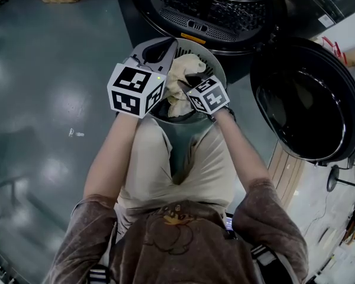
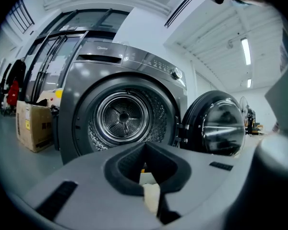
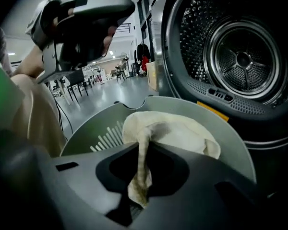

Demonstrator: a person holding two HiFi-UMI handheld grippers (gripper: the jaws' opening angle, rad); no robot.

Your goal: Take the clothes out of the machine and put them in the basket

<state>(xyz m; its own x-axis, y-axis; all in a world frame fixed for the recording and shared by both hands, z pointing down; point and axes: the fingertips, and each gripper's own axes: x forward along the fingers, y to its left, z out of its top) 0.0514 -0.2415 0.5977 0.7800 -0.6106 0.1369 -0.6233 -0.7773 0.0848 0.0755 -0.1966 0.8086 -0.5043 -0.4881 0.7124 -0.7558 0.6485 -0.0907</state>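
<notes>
- Cloth (image 3: 173, 131), cream in colour, lay heaped in the grey basket (image 3: 233, 145), just before the open machine (image 2: 134, 63).
- Our right gripper (image 3: 137, 202) was closed tight on a hanging strip of that cloth, over the basket.
- Our left gripper (image 2: 156, 207) was closed too, a cream sliver pinched at its tips, pointing at the drum (image 2: 122, 116).

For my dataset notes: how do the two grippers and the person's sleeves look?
The left gripper and the right gripper have grey bodies with dark jaw linings. Each carries a white cube with black square markers. The sleeves are short and mottled brown.
</notes>
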